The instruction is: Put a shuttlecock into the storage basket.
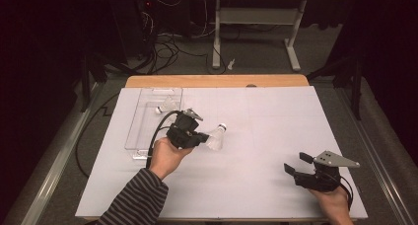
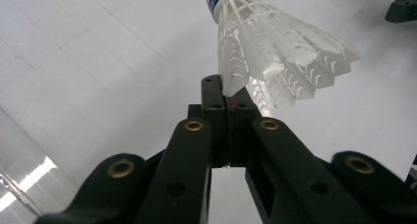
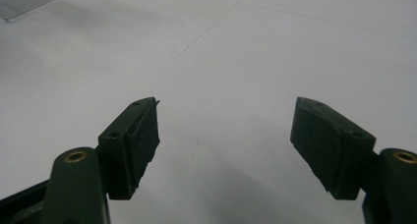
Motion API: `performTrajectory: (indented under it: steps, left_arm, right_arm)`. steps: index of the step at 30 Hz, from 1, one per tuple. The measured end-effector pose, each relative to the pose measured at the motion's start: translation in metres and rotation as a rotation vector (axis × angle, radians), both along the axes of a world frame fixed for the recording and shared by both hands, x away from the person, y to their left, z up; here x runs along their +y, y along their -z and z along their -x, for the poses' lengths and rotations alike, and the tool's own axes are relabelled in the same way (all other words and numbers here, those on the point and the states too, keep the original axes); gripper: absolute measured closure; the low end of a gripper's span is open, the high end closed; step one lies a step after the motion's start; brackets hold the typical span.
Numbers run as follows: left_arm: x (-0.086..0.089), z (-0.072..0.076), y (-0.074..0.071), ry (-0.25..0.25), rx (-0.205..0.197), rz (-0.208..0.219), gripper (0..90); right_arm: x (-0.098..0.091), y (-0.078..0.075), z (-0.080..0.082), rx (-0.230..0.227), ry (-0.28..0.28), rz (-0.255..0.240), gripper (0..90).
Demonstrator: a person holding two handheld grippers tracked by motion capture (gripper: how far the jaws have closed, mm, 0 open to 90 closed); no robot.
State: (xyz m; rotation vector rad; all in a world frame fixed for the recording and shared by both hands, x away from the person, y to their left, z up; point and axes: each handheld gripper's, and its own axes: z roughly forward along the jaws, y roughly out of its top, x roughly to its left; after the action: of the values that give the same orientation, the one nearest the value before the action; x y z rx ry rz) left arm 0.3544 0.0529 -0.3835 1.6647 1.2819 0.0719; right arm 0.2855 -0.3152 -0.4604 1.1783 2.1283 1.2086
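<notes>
Left gripper (image 1: pixel 201 136) sits out over the white table (image 1: pixel 266 136), just right of the clear tray (image 1: pixel 143 129), with a white shuttlecock (image 1: pixel 217 136) at its jaws, cork end pointing up and away. The left hand (image 1: pixel 165 157) grips it from below, striped sleeve (image 1: pixel 135 200) trailing to the bottom edge, black cable looping back past the tray. Inside the tray lies another shuttlecock (image 1: pixel 166 106), near the far end. Over at the near right, the right gripper (image 1: pixel 296 163) rests low on the table, jaws spread apart with nothing between them, grey plate on top.
</notes>
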Motion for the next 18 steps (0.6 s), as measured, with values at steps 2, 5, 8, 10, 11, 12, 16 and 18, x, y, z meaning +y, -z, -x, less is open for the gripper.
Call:
performTrajectory:
  steps: [2,5,8,10,11,12,16,18]
  left_arm:
    - [0.001,0.0,-0.001,-0.009,0.0,0.006,89.6]
    - [0.005,0.0,-0.001,-0.013,-0.003,0.004,89.6]
    - [0.009,-0.001,-0.002,-0.023,-0.004,0.008,89.6]
    - [0.011,-0.001,-0.003,-0.029,-0.006,0.009,89.6]
    - [0.012,-0.001,-0.003,-0.032,-0.006,0.011,89.6]
    - [0.014,-0.001,-0.003,-0.03,-0.007,0.007,89.6]
    - [0.016,-0.001,-0.004,-0.043,-0.006,0.015,89.6]
    - [0.017,-0.001,-0.004,-0.041,-0.006,0.013,89.6]
  right_arm:
    - [0.0,0.0,0.0,0.001,0.001,0.0,27.3]
    - [0.0,0.0,0.0,0.0,0.001,-0.001,27.3]
    - [0.0,0.0,0.0,0.001,0.001,-0.001,27.3]
    - [0.0,0.0,0.0,0.001,0.001,0.0,27.3]
    - [0.0,0.0,0.0,0.001,0.001,0.0,27.3]
    - [0.0,0.0,0.0,0.002,0.0,0.002,27.2]
    - [0.0,0.0,0.0,0.002,0.001,0.001,27.3]
    - [0.0,0.0,0.0,0.002,0.0,0.002,27.3]
